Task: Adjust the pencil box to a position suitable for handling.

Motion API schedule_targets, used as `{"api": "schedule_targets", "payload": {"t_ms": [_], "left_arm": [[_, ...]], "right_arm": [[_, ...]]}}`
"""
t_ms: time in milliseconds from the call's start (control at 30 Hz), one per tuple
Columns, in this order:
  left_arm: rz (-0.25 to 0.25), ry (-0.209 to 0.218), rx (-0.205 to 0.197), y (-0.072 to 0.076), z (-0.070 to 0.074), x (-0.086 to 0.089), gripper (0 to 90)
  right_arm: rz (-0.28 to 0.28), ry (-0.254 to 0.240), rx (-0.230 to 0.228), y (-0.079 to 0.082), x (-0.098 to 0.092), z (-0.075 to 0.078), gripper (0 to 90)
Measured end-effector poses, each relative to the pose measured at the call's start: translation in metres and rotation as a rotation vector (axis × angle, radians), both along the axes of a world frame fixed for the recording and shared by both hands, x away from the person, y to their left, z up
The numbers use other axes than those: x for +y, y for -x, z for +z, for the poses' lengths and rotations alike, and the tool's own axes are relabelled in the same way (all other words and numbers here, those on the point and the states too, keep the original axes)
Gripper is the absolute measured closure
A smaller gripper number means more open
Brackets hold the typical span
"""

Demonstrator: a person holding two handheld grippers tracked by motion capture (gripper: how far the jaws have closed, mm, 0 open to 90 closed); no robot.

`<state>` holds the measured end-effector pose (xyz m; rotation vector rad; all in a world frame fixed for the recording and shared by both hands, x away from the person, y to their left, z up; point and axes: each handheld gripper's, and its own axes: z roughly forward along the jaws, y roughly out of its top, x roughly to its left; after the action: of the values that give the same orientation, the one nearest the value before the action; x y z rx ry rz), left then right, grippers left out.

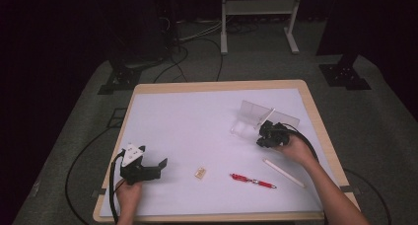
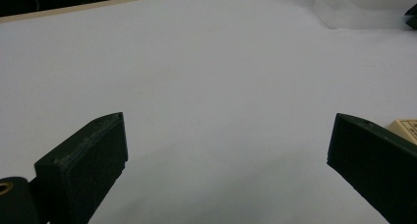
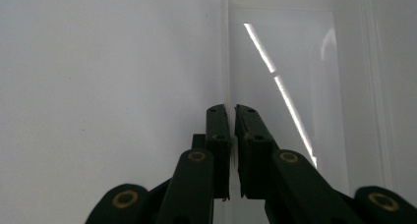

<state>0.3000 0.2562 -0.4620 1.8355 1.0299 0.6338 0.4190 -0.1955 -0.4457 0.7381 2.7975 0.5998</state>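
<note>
a person's right gripper (image 1: 266, 128) is clamping the near edge of a clear plastic case (image 1: 261, 117) toward the far right of a white-topped table (image 1: 197, 116), its jaws pinched almost flat on the thin transparent wall. in the right gripper view the two black jaws are standing nearly together, with the edge of the clear case (image 3: 228, 76) running straight up from the narrow slit between them. beyond that edge a white stick (image 3: 280, 86) is slanting across inside the case, up and to the right of the jaw tips. from above, the same white stick (image 1: 266, 117) is poking out past the case just ahead of the right gripper.

the left gripper (image 1: 154, 167) is resting low at the near left corner of the table, its jaws spread wide with nothing but bare white surface between them. a small tan block (image 1: 200, 172) is lying just to the right of it; in the left gripper view its corner (image 2: 405, 129) is peeking out beside the right-hand jaw.

a red pen (image 1: 253, 180) is lying on the table on the near side of the right gripper, and a second white stick (image 1: 284, 173) is sitting just under the person's right wrist, both well apart from the case.
</note>
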Motion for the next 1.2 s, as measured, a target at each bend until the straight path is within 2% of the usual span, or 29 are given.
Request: {"api": "schedule_targets", "payload": {"t_ms": [67, 100, 233, 567, 700, 800, 900, 1200], "left_arm": [[-0.001, -0.003, -0.001, 0.0, 0.0, 0.0, 1.3], [-0.002, -0.005, -0.001, 0.0, 0.0, 0.0, 1.3], [0.002, -0.002, -0.001, 0.0, 0.0, 0.0, 1.3], [0.001, -0.003, 0.001, 0.0, 0.0, -0.001, 1.3], [0.003, -0.001, 0.001, 0.0, 0.0, 0.0, 1.3], [0.002, 0.001, 0.002, 0.0, 0.0, 0.0, 1.3], [0.004, 0.001, 0.003, 0.0, 0.0, 0.0, 1.3], [0.005, 0.002, 0.006, -0.001, 0.0, 0.0, 1.3]], "right_arm": [[0.004, 0.004, -0.005, 0.001, 0.001, 0.0, 84.9], [0.019, 0.015, -0.023, 0.003, 0.002, 0.0, 85.8], [0.039, 0.013, -0.031, 0.004, 0.003, 0.0, 86.3], [0.048, 0.029, -0.067, 0.005, 0.001, 0.002, 86.7], [0.048, 0.04, -0.089, 0.007, 0.0, 0.007, 86.7], [0.048, 0.021, -0.103, 0.008, -0.001, 0.012, 86.8], [0.053, 0.021, -0.114, 0.011, -0.001, 0.016, 86.7], [0.104, 0.003, -0.148, 0.018, 0.009, 0.034, 86.6]]}}
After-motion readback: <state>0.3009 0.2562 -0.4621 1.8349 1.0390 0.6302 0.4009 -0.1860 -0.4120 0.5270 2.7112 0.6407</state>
